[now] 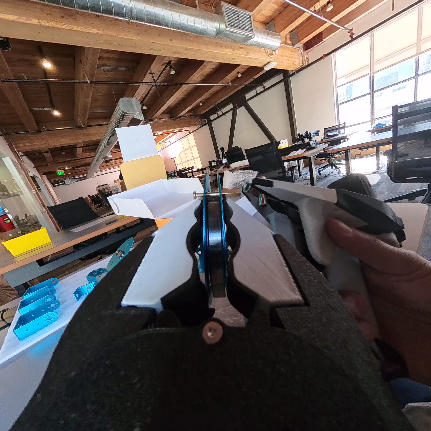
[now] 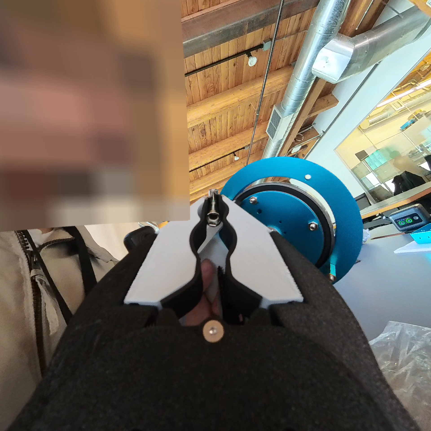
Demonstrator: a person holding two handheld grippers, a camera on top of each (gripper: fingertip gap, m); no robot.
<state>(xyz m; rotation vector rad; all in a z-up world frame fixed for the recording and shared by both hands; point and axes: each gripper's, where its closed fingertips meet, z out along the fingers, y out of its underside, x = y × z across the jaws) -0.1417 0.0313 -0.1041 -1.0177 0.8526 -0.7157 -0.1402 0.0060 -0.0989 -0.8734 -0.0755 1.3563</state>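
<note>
My left gripper [image 1: 213, 206] is shut on a blue disc assembly [image 1: 213, 245], two round blue plates with a black ring between them, held edge-on and raised. A long silver screw [image 1: 210, 193] passes through the plates near their top edge. My right gripper [image 2: 213, 203] is shut on a small silver metal sleeve [image 2: 212, 215]. In the left wrist view the right gripper [image 1: 250, 187] sits just right of the screw's end, with the sleeve [image 1: 263, 200] in its tips. The blue disc [image 2: 300, 224] shows face-on beside the right gripper's tips.
Several blue metal brackets [image 1: 38, 310] lie on a white sheet at lower left. A white open box [image 1: 151, 200] and a yellow bin [image 1: 25, 240] stand behind. A person's hand [image 1: 384, 279] and jacket [image 2: 18, 303] are close. Plastic wrap [image 2: 401, 363] and a small screen device [image 2: 408, 220] lie right. The grippers are tip to tip, or close to it.
</note>
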